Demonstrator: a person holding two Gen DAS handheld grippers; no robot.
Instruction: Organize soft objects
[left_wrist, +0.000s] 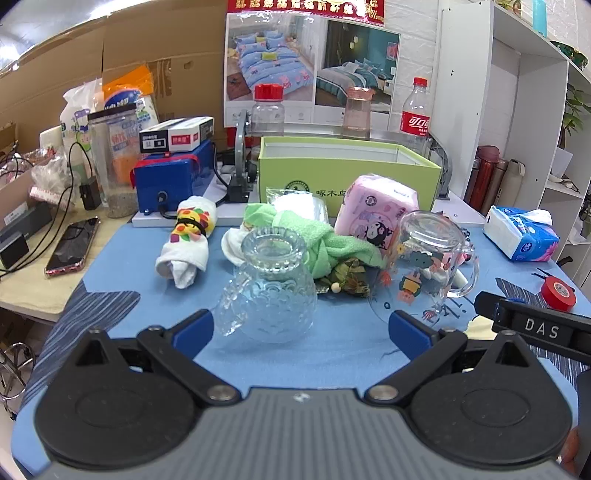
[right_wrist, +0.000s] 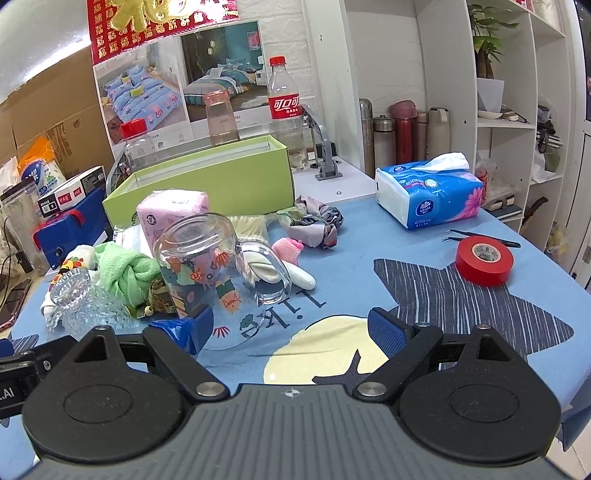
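Note:
Soft things lie in a heap on the blue cloth in front of a green box (left_wrist: 347, 177) (right_wrist: 207, 184): a green towel (left_wrist: 325, 240) (right_wrist: 125, 271), a rolled white towel with a coloured band (left_wrist: 188, 236), a pink tissue pack (left_wrist: 376, 206) (right_wrist: 173, 210), a grey scrunchie (right_wrist: 317, 221) and a small pink cloth (right_wrist: 288, 248). My left gripper (left_wrist: 300, 328) is open, low over the cloth, just short of an upturned textured glass (left_wrist: 269, 284). My right gripper (right_wrist: 291, 328) is open too, near a printed glass mug (right_wrist: 207, 266) (left_wrist: 432, 258).
A tissue box (right_wrist: 428, 192) (left_wrist: 521, 236) and a red tape roll (right_wrist: 484, 260) (left_wrist: 558, 291) sit to the right. Bottles (left_wrist: 415, 110) stand behind the green box. A phone (left_wrist: 72, 245) and a blue device (left_wrist: 170, 181) lie left. White shelves (right_wrist: 517, 110) rise at right.

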